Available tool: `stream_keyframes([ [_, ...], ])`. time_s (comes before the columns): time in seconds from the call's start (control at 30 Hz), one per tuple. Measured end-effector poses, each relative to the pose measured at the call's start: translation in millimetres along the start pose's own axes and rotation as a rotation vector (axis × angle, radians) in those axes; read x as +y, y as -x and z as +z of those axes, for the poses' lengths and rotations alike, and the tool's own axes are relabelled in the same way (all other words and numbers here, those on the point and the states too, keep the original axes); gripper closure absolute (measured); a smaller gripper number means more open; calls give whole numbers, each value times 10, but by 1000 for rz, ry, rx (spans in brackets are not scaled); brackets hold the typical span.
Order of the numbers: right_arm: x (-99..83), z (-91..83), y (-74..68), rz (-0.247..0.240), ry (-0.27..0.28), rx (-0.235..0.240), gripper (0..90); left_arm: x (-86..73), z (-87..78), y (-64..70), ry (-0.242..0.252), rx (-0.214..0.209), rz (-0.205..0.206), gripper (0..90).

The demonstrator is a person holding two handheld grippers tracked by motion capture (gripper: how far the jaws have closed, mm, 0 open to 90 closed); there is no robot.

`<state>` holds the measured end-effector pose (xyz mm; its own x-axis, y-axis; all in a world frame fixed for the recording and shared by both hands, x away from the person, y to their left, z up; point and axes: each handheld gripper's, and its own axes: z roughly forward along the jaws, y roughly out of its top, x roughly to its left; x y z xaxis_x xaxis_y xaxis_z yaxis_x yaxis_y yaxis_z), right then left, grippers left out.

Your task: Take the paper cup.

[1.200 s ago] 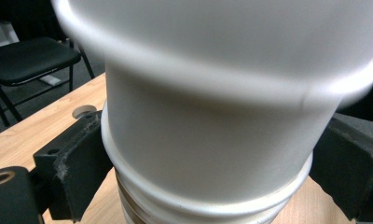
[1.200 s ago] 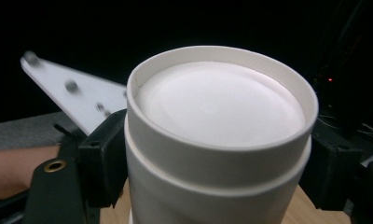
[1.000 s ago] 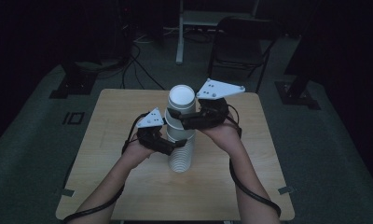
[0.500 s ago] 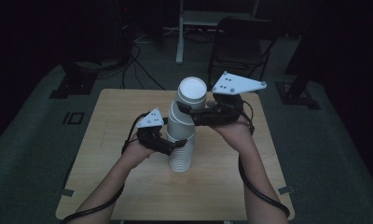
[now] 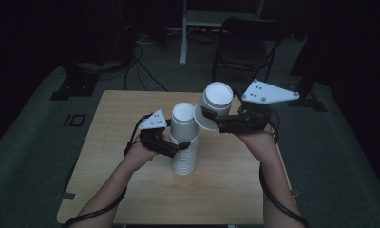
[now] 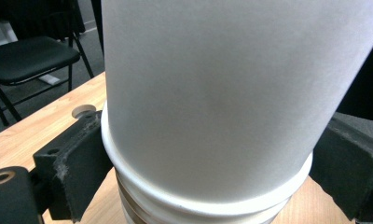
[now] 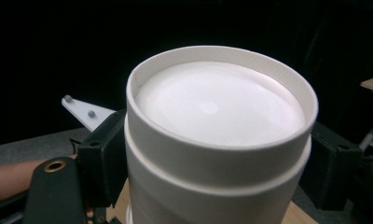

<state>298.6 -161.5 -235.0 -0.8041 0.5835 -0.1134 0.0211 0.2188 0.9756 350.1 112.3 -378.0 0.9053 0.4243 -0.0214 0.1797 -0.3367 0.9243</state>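
One cup off the stack, lifted clear on the right.

Nearest, the left gripper point(image 5: 171, 147) clamps the stack of white cups point(image 5: 184, 142) standing upside down mid-table point(image 5: 131, 190), jaws pressing both sides. Beyond it, the right gripper point(image 5: 215, 121) holds a single white cup point(image 5: 215, 105) pinched between its jaws, tilted, in the air just right of the stack's top and apart from it. A black chair point(image 5: 247, 35) stands far behind.

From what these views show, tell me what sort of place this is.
Probably a dim lab or studio: a lone wooden table on grey carpet, cables across the floor, a black folding chair and equipment stands behind.
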Motion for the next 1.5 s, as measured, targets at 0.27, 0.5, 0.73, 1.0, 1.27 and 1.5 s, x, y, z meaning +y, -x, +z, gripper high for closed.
stream_keyframes([
  [0.27, -226, -129, 13, 19, 2, -29, 215, -2, -4, 7, 1, 0, 4, 63],
  [0.5, -482, -212, 18, 26, -30, -47, 215, 31, -2, -1, -24, -2, 8, 54],
  [0.73, -770, -239, 43, 57, -51, -57, 215, 49, -14, 11, -31, 9, 5, 47],
  [1.0, -982, -236, 51, 87, -70, -55, 216, 47, -112, 37, 22, 21, -11, 34],
  [1.27, -1136, -159, 26, 99, -96, -59, 216, -20, -311, 77, 28, 45, -17, 29],
  [1.5, -1272, -164, 31, 119, -104, -66, 216, -201, -472, 112, 47, 44, -37, 30],
])
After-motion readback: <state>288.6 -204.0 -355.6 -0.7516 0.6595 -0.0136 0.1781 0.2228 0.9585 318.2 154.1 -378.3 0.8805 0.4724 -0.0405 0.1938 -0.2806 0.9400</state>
